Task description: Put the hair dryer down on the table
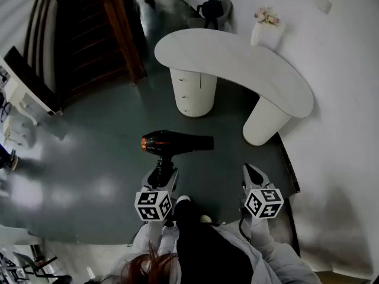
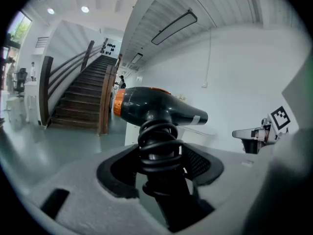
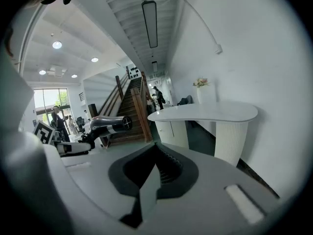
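We list one black hair dryer (image 1: 176, 142) with an orange rear ring, held in the air above the dark floor (image 1: 89, 147). Its barrel is level, orange end to the left, well apart from the table (image 1: 237, 58). Our left claw (image 1: 161, 169) is clamped on the dryer's handle, where the coiled cord wraps it. Our right claw (image 1: 253, 175) has its jaws together with nothing between them, right of the dryer and clear of it. The white curved table stands far right by the wall and bears a vase of flowers (image 1: 265, 25). A wooden staircase (image 1: 89, 34) is far left.
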